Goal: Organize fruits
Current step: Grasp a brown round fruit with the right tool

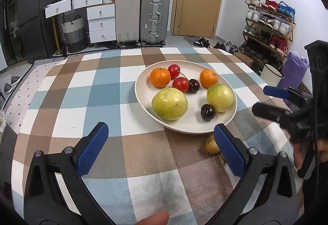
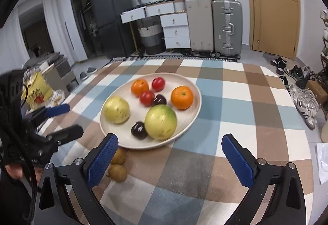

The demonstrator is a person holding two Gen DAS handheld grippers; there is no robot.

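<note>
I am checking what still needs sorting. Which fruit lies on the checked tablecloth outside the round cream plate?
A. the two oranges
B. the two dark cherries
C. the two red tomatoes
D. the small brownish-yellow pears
D: two small brownish-yellow pears lie on the checked tablecloth just off the near rim of the round cream plate, while oranges, red fruits, dark cherries and green-yellow fruits sit on the plate.

Fruit-filled plate [image 1: 143,89] beyond open tongs [image 1: 162,149]
</note>
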